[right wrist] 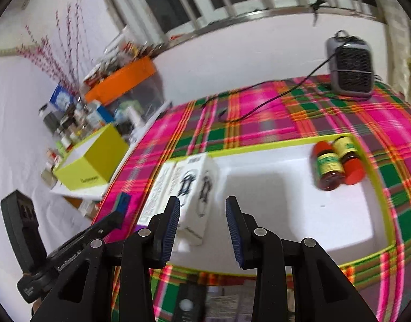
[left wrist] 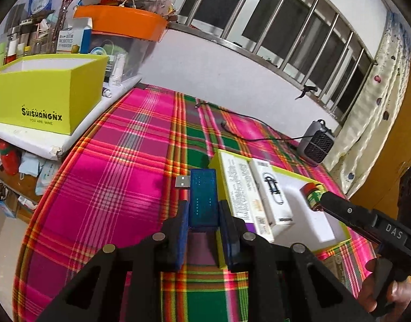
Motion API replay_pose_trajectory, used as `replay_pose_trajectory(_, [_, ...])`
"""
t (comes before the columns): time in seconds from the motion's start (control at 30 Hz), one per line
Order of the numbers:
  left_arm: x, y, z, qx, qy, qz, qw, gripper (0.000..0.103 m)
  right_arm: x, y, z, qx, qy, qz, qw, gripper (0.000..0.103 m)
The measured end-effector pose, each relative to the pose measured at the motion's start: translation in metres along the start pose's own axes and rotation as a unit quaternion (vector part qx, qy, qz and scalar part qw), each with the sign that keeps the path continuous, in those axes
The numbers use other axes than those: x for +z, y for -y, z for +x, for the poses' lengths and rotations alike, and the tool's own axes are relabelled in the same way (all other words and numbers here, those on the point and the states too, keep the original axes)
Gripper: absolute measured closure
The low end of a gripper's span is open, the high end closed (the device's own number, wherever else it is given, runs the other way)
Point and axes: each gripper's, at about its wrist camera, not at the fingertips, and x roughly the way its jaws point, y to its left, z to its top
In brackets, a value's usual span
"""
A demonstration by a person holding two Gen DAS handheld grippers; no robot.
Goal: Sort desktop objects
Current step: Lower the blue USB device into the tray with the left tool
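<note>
Left gripper [left wrist: 204, 214] is clamped on a blue USB stick [left wrist: 202, 198]: both pads sit against its sides, and the metal plug [left wrist: 183, 182] points away from the camera, clear of the pads. The stick is over the plaid cloth [left wrist: 119, 166], just left of the tray [right wrist: 286, 143]. Whether it touches the cloth cannot be told.

Right gripper [right wrist: 202, 225] has its jaws partly apart with nothing between them. It sits over the near-left part of the white, lime-rimmed tray. A white box [right wrist: 197, 187] printed with a carabiner lies just beyond its left finger [right wrist: 171, 228], which covers the box's near corner. A second flat box [right wrist: 162, 187] with fine print lies beside it at the tray's left edge. Two red-capped bottles [right wrist: 337, 162] lie side by side at the far right of the tray, well apart from both grippers.

The right view is blurred, so the labels are unreadable. In the left view the right gripper's arm covers part of the bottles. A dark item [right wrist: 190, 303] on the cloth below the right gripper is mostly hidden by the fingers. Off the tray are a small heater [right wrist: 350, 67] with its cord at the far edge, and a lime box [left wrist: 44, 94] on a side shelf.
</note>
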Motion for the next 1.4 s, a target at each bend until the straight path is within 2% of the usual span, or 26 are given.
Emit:
replay_pose_trajectory(0.1, [0.0, 0.001, -0.002, -0.011, 0.004, 0.0, 0.9999, 0.081, -0.001, 0.009, -0.005, 0.005, 0.0, 0.004, 1.0, 0.066])
replay_pose_trajectory(0.27, [-0.001, 0.007, -0.004, -0.024, 0.009, 0.006, 0.9997, 0.081, -0.001, 0.028, -0.024, -0.001, 0.029, 0.013, 0.999, 0.066])
replay_pose_trajectory(0.63, [-0.003, 0.018, -0.002, -0.02, 0.008, 0.019, 0.9996, 0.081, -0.001, 0.089, -0.036, -0.004, 0.058, 0.054, 0.997, 0.066])
replay_pose_trajectory(1.1, [-0.001, 0.062, 0.002, -0.003, -0.003, 0.081, 0.9967, 0.081, -0.003, 0.095, -0.045, 0.037, 0.097, 0.033, 0.994, 0.066])
replay_pose_trajectory(1.4, [0.007, 0.105, 0.008, -0.011, -0.01, 0.116, 0.9932, 0.081, -0.004, 0.103, -0.05, 0.03, 0.107, 0.041, 0.993, 0.066])
